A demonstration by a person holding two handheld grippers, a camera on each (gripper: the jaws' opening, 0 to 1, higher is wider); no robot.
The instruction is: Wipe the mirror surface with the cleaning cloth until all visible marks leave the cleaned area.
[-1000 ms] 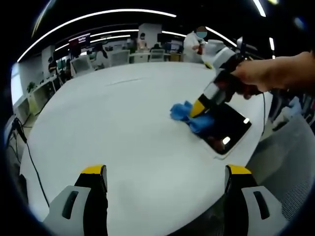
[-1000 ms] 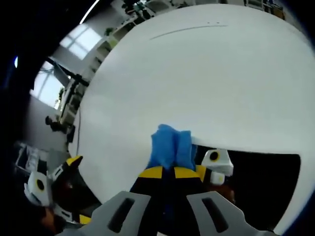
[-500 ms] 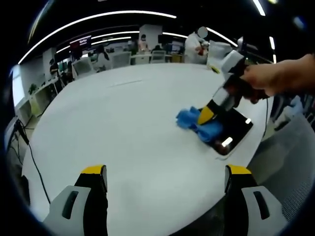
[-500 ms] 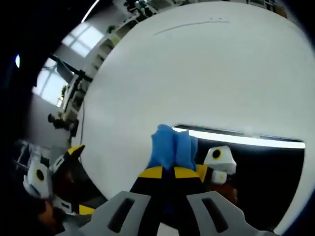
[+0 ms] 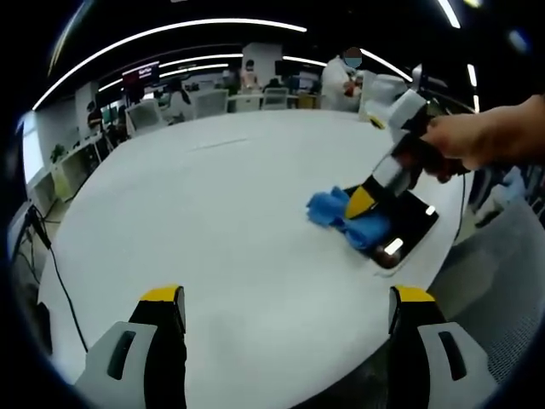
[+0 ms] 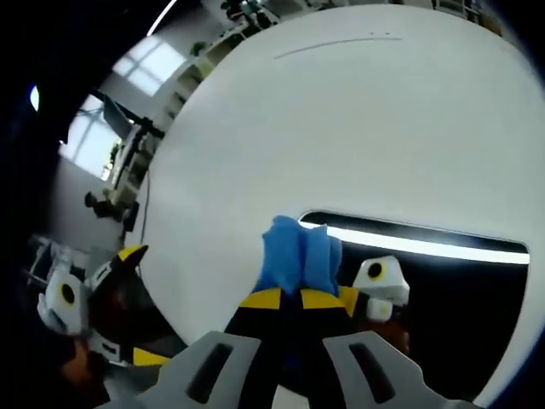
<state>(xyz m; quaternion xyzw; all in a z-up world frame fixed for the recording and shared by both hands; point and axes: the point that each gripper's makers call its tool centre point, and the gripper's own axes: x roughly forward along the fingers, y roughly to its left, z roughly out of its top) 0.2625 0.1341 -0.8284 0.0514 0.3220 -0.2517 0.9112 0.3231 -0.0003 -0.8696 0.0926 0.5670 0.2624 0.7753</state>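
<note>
A dark rectangular mirror [image 5: 407, 228] lies flat near the right edge of the round white table [image 5: 213, 221]. A blue cleaning cloth [image 5: 345, 219] is pressed on the mirror's left end, bunched and spilling onto the table. My right gripper [image 5: 361, 203] is shut on the cloth, held by a hand coming in from the right. In the right gripper view the cloth [image 6: 296, 256] sticks out past my shut right gripper [image 6: 289, 296] at the edge of the mirror [image 6: 443, 290], which reflects ceiling lights. My left gripper [image 5: 285, 298] stands open above the table's near edge, holding nothing.
The left gripper [image 6: 94, 298] appears at the lower left of the right gripper view, off the table's edge. A cable [image 5: 55, 281] hangs along the table's left side. Desks, chairs and people stand beyond the far edge. A grey chair [image 5: 502, 273] is at the right.
My right gripper has dragged the cloth to the right, further onto the mirror's left end. The left gripper has stayed still and open.
</note>
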